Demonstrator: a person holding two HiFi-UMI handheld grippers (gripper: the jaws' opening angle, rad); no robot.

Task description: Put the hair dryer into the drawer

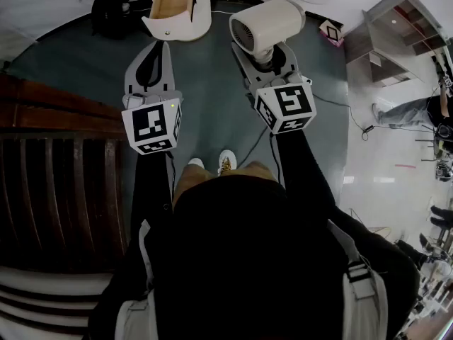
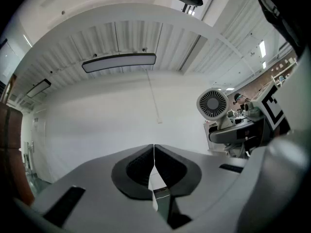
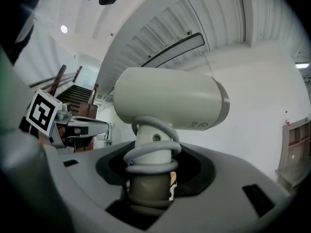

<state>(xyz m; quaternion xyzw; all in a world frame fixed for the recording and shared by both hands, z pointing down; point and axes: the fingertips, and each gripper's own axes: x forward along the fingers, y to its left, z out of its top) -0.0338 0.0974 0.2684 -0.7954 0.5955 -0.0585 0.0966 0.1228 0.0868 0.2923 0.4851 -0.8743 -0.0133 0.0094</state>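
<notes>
The hair dryer (image 1: 267,24) is seen as a short, cream-coloured barrel with a round, vaned grille (image 2: 212,103) at its back end and a silver ring at the other. A grey cord (image 3: 151,158) is wound in loops around the top of its handle (image 3: 145,191), just under the hinge. The dryer is held upright in the air above the dark floor (image 1: 212,105), its barrel lying crosswise over the tongs. It is gripped by the handle: the right tongs (image 3: 150,178) are clamped on it from both sides.

The left tongs (image 2: 154,152) are brought fully together, edge to edge, with nothing caught in them, and are held level beside the right pair.

The drawer (image 1: 170,28) is pulled open from a white cabinet; it lies ahead of the left tongs and near the dryer, though apart from it. Only its pale wooden lining is seen inside. A black bag (image 1: 110,11) is set on the floor left of the drawer. A small pink box (image 1: 330,31) lies to the right; its contents cannot be made out.
</notes>
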